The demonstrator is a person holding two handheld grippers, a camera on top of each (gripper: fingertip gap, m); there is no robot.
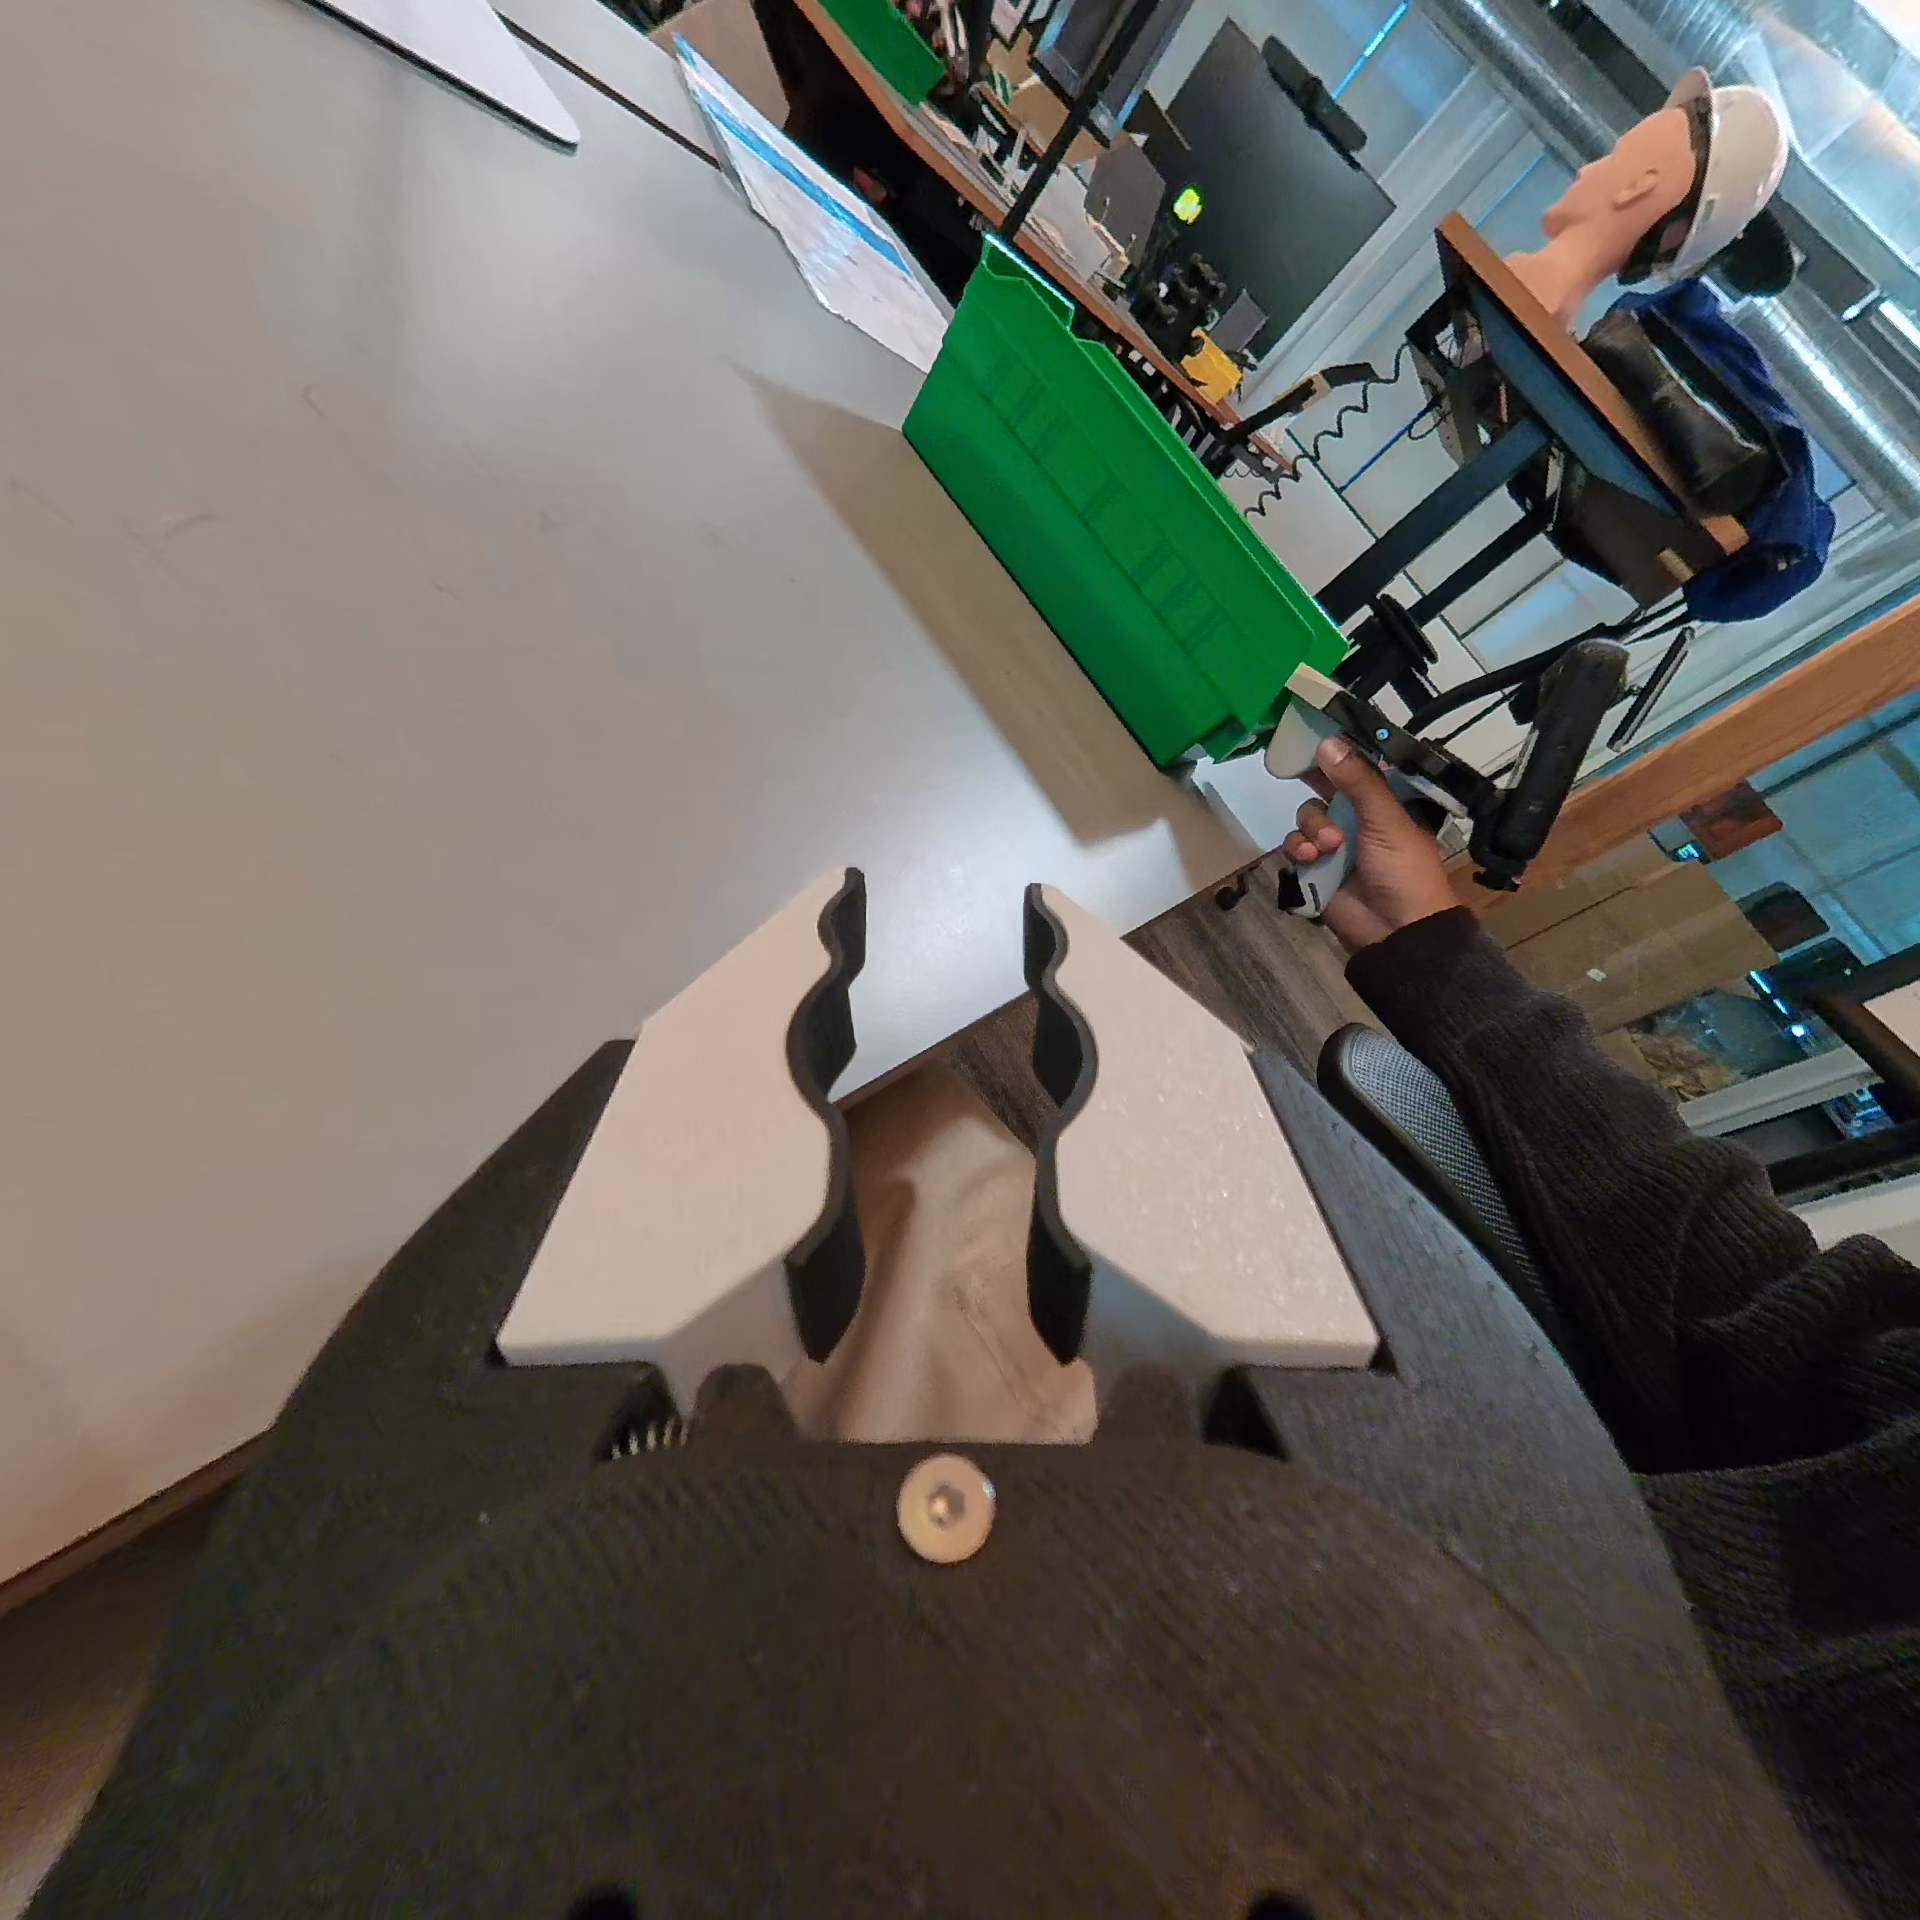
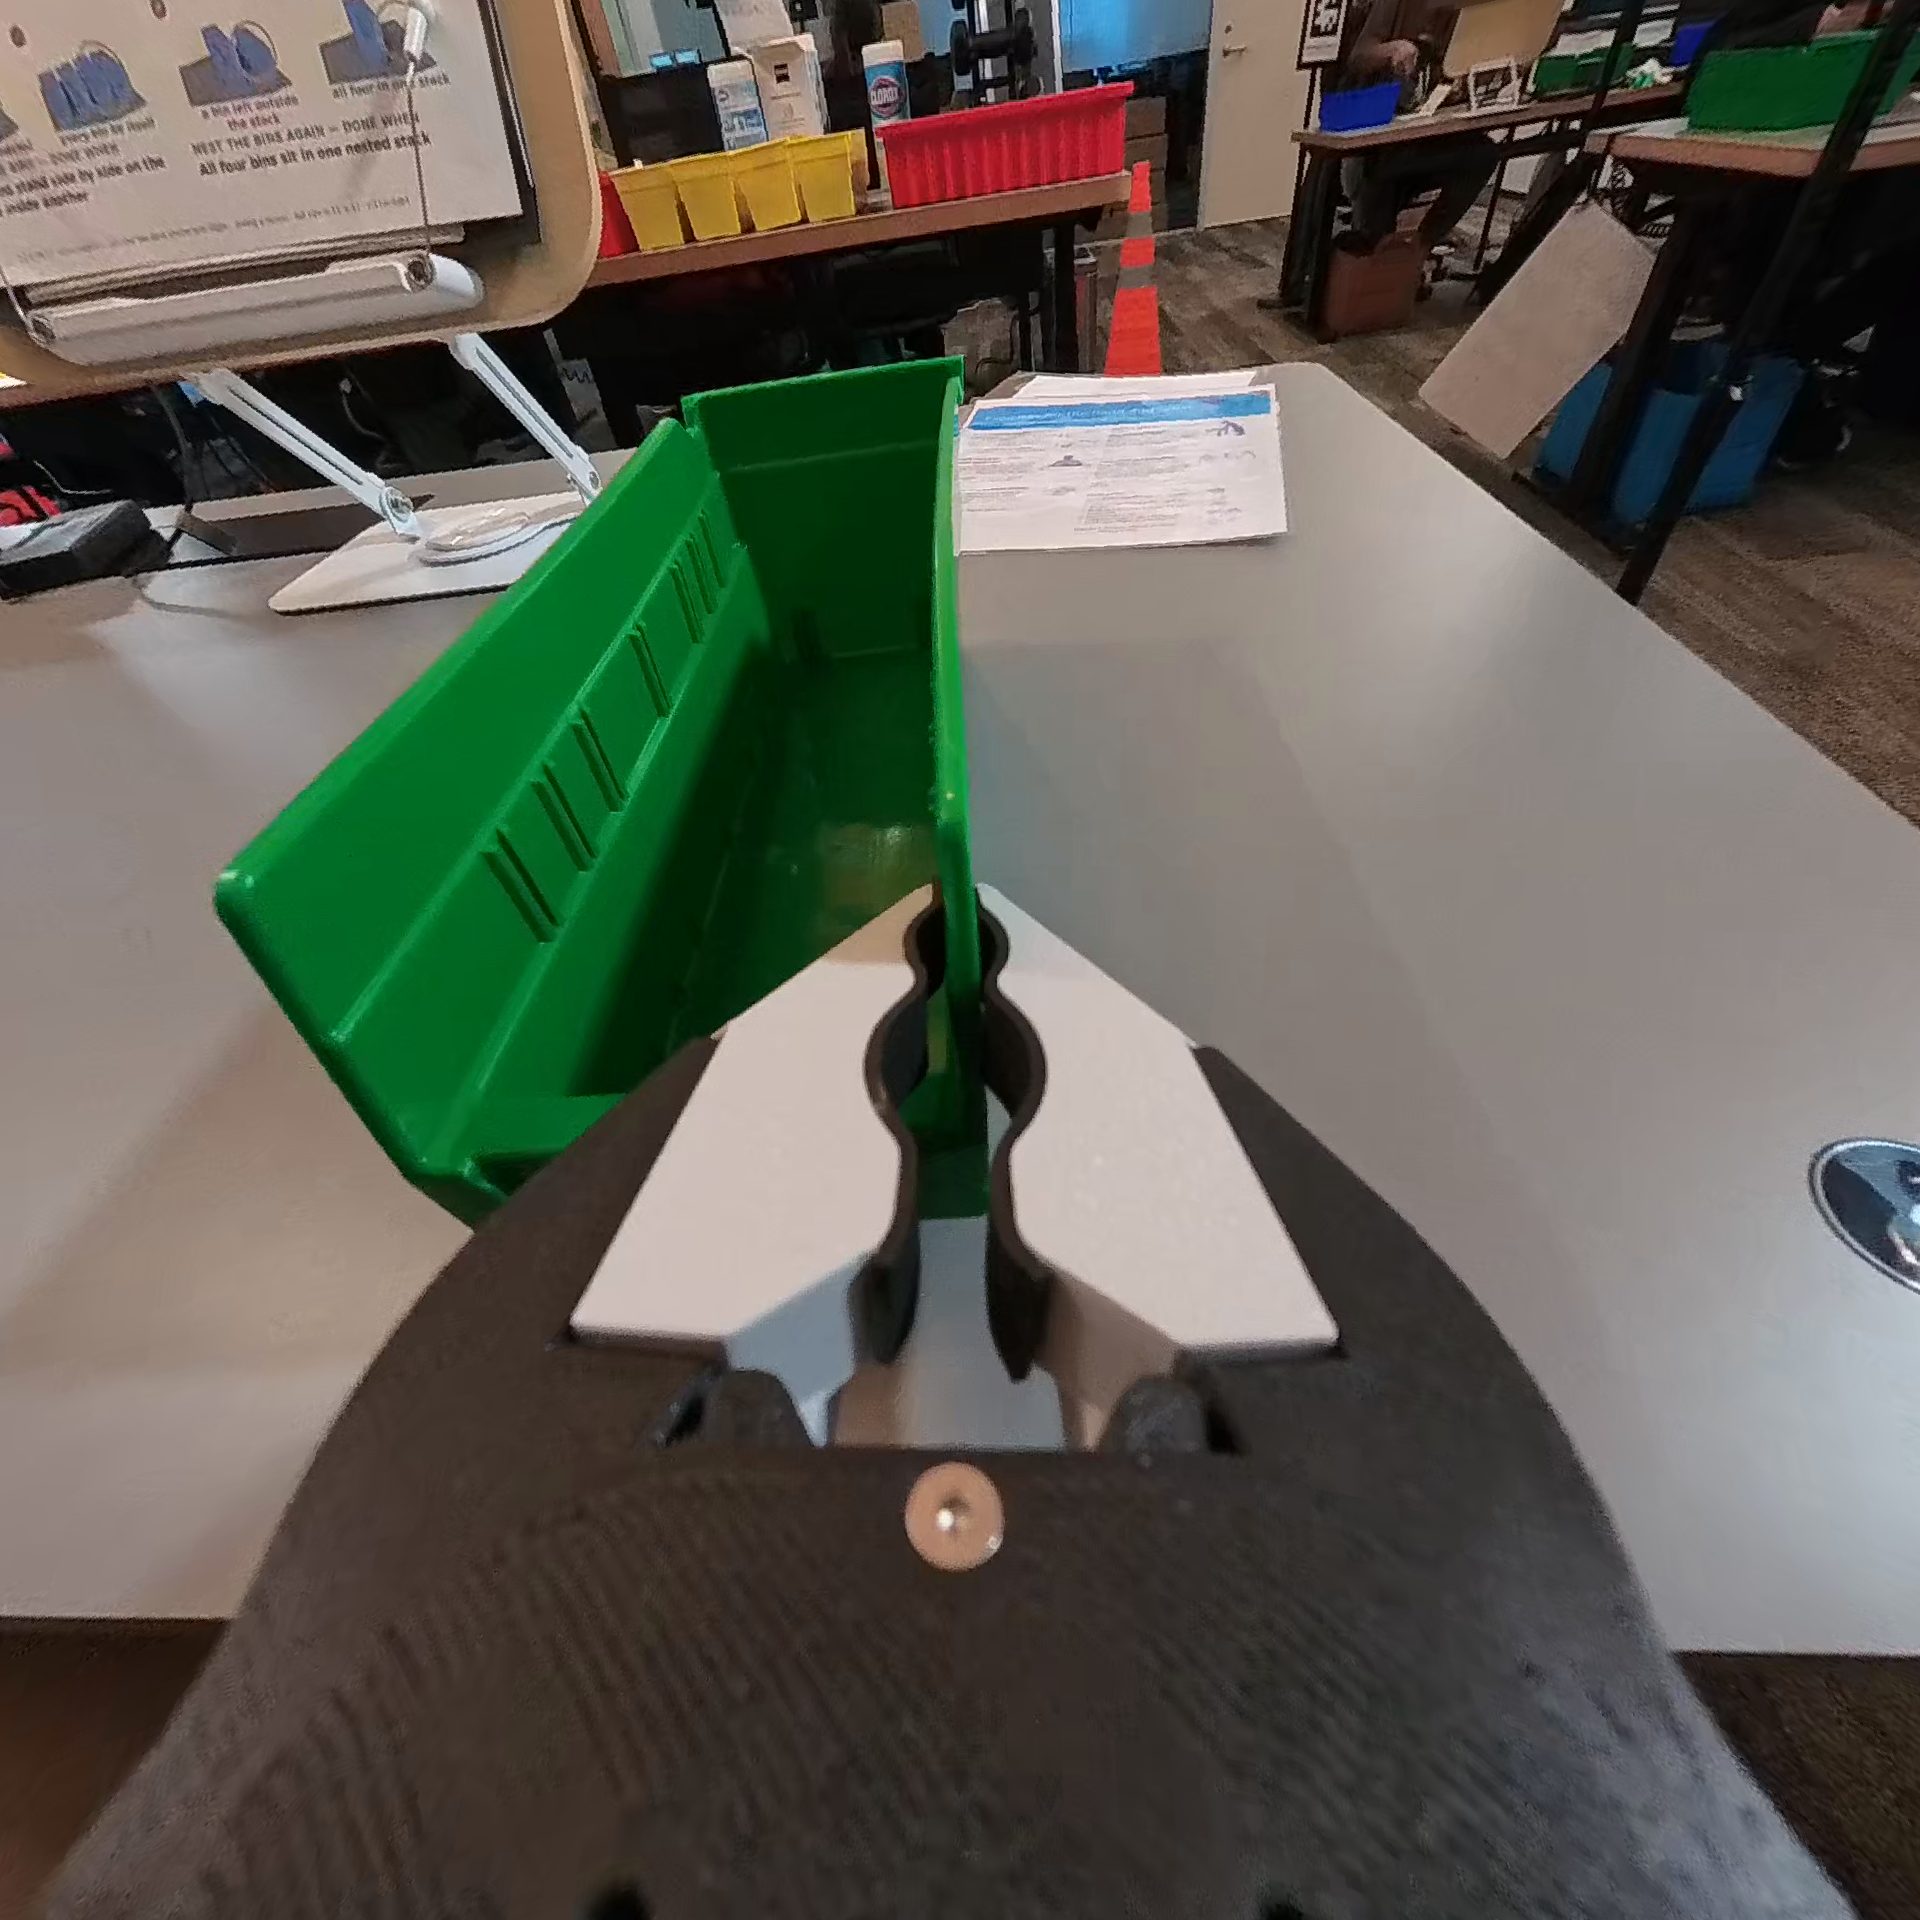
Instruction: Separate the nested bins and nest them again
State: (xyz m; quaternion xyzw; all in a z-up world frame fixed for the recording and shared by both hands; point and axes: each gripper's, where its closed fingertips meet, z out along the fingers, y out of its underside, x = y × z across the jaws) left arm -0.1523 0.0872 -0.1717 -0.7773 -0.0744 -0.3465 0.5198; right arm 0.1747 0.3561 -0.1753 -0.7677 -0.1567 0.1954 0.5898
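The green bin's [image 2: 644, 790] right wall is pinched between the right gripper's [image 2: 954, 920] fingers; bare table [image 2: 1403, 883] lies rightward. The left gripper's [image 1: 943, 891] fingers are parted, empty, at the table edge.

Both views are bright and evenly lit, indoor light from overhead; the pale surface [image 2: 1455, 883] shows soft sheen without harsh glare; the green bin [image 1: 1112, 520] casts a soft-edged shadow on the surface beside it in the left wrist view; wide-angle distortion bends straight edges toward the frame borders; the near body of each hand-held gripper [image 2: 961, 935] looks slightly soft; far background stays reasonably sharp.
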